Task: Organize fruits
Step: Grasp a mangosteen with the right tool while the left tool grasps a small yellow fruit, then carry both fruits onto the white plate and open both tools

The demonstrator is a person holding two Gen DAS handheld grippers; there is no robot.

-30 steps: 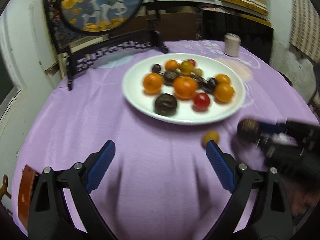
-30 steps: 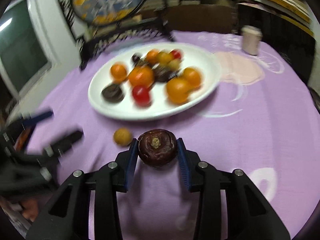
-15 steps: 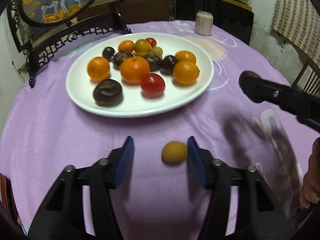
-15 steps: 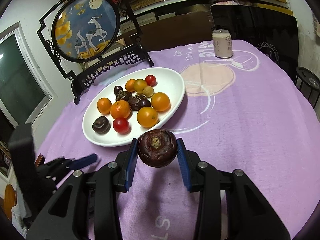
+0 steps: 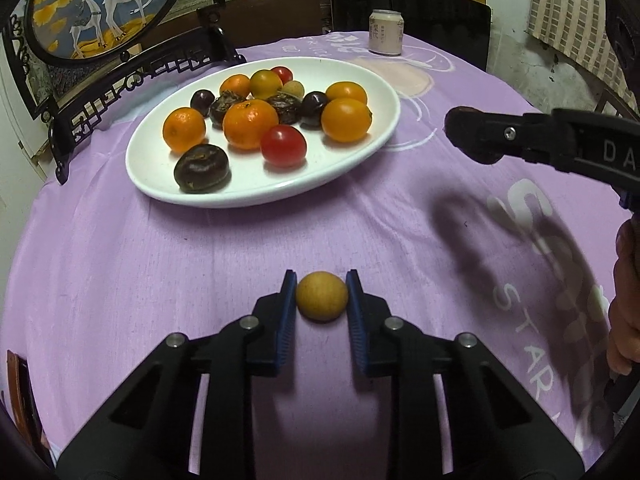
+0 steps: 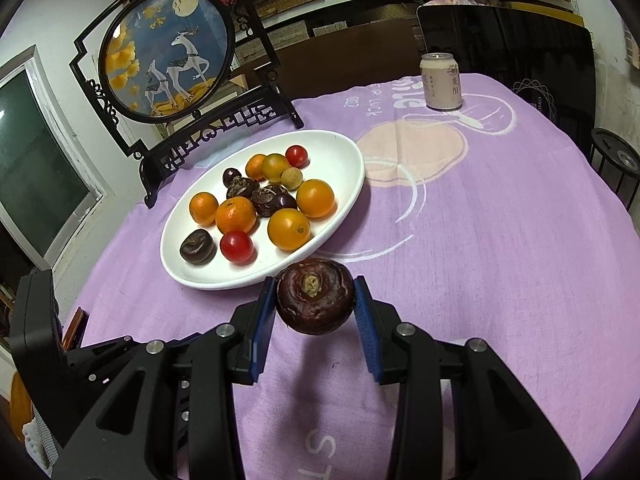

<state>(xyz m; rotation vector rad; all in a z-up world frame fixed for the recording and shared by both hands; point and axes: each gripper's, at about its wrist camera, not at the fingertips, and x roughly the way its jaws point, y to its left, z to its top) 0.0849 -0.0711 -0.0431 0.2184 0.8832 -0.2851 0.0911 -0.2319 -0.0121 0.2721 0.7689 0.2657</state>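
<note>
Left wrist view: left tool [image 5: 322,300] pinches the small round tan fruit [image 5: 322,297] on the purple tabletop [image 5: 120,280] near the white oval plate [image 5: 384,120]; lift gently. Right tool [image 6: 315,304] grips the dark wrinkled round fruit [image 6: 315,302] just short of that plate.

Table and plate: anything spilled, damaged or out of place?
Nothing spilled or damaged. Off the white plate are just the small yellow fruit in the left claw and the dark brown fruit in the right claw.
</note>
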